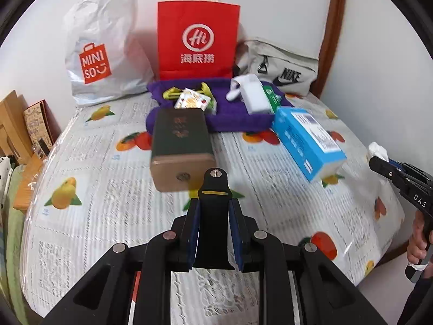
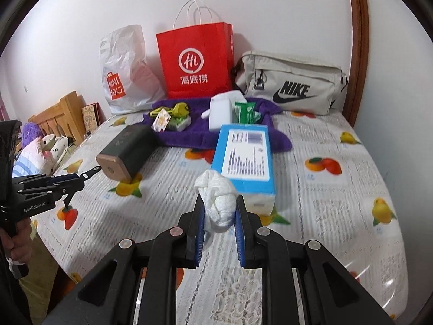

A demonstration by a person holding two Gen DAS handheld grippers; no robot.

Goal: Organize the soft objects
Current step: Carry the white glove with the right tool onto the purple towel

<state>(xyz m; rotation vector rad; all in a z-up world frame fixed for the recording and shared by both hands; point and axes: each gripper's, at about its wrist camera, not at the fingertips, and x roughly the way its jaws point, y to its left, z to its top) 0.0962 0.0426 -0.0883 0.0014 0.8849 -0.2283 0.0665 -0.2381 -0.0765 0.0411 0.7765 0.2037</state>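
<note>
In the left wrist view, my left gripper (image 1: 215, 205) is shut on a flat black strap-like piece (image 1: 214, 187) with a yellow stripe and a metal stud, held above the table. The right wrist view shows my right gripper (image 2: 219, 203) shut on a crumpled white soft wad (image 2: 216, 189), also held above the table. That right gripper (image 1: 377, 159) with the wad (image 1: 376, 149) appears at the right edge of the left wrist view. At the left of the right wrist view is the left gripper (image 2: 81, 177), the thin black piece (image 2: 92, 171) sticking out of it.
The table (image 2: 324, 203) has a fruit-print cover. On it lie a dark green box (image 2: 127, 151), a blue box (image 2: 243, 157) and a purple towel (image 2: 189, 135) bearing small packets and a white box (image 2: 220, 111). At the back stand a white plastic bag (image 2: 121, 73), a red paper bag (image 2: 194, 62) and a beige bag (image 2: 292, 84).
</note>
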